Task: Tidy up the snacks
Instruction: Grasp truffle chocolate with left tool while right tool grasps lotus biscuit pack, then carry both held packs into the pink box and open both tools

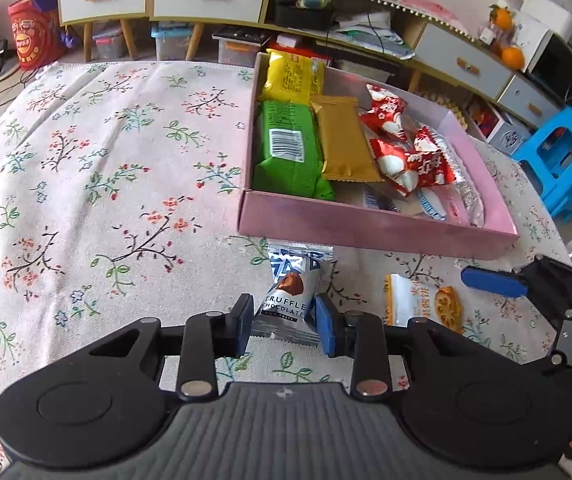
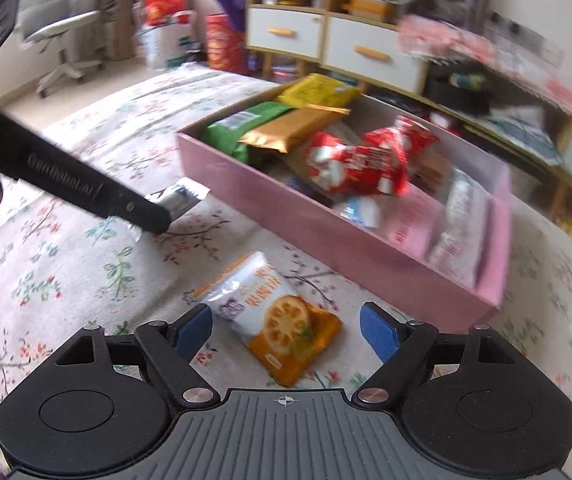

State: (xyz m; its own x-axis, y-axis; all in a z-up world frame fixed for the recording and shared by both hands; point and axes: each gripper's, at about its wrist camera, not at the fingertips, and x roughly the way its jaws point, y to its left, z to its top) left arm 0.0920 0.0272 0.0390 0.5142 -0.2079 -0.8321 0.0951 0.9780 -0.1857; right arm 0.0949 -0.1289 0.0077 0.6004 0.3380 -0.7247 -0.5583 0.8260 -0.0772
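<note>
The truffle chocolate packet (image 1: 291, 296) is pinched between the blue pads of the left gripper (image 1: 285, 319), lying on the floral tablecloth (image 1: 98, 184) just short of the pink box (image 1: 366, 232). The orange-and-white biscuit packet (image 2: 274, 316) is framed by the widely parted fingers of the right gripper (image 2: 286, 330), untouched by either pad. Beyond both tools the box is seen filled with snacks (green, yellow, gold and red wrappers).

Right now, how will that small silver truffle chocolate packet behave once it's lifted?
The small silver truffle chocolate packet probably weighs little, being small. Its crinkly foil wrapper may flex and slip between the left hand-held gripper pads. The loose sealed ends will likely droop.
</note>
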